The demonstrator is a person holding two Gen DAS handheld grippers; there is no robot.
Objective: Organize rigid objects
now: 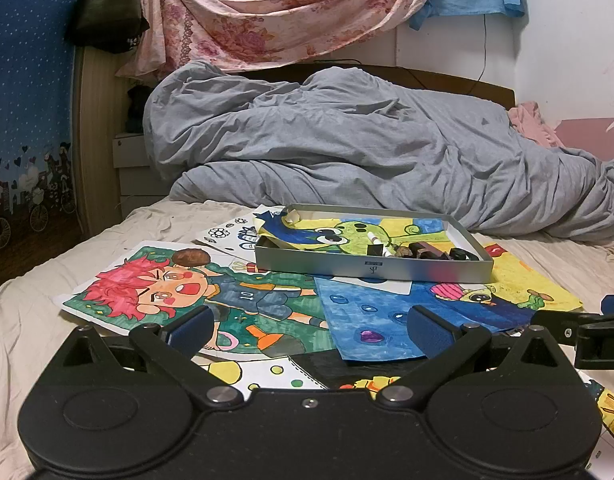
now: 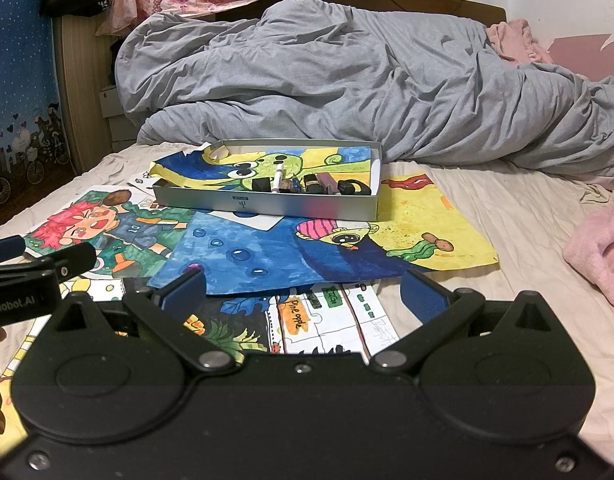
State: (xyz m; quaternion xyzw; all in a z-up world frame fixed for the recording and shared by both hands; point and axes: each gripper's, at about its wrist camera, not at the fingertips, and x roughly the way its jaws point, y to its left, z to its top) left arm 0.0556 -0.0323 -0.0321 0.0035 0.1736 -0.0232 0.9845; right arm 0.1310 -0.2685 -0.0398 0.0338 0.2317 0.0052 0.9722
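Observation:
A shallow silver tin [image 1: 371, 270] [image 2: 267, 204] sits on the bed on top of coloured drawings. Inside it lie a green-frog drawing, a white marker [image 1: 377, 240] [image 2: 277, 178] and several small dark objects [image 1: 435, 251] [image 2: 335, 186] along its near wall. My left gripper [image 1: 311, 326] is open and empty, low over the drawings, short of the tin. My right gripper [image 2: 303, 292] is open and empty, also short of the tin. Each gripper shows at the edge of the other's view.
Loose drawings cover the near bed: a red-haired boy [image 1: 179, 292] [image 2: 103, 232] and a blue-and-yellow sheet [image 1: 427, 312] [image 2: 327, 248]. A crumpled grey duvet [image 1: 347, 140] [image 2: 347, 72] lies behind the tin. Pink cloth [image 2: 599, 252] lies at the right.

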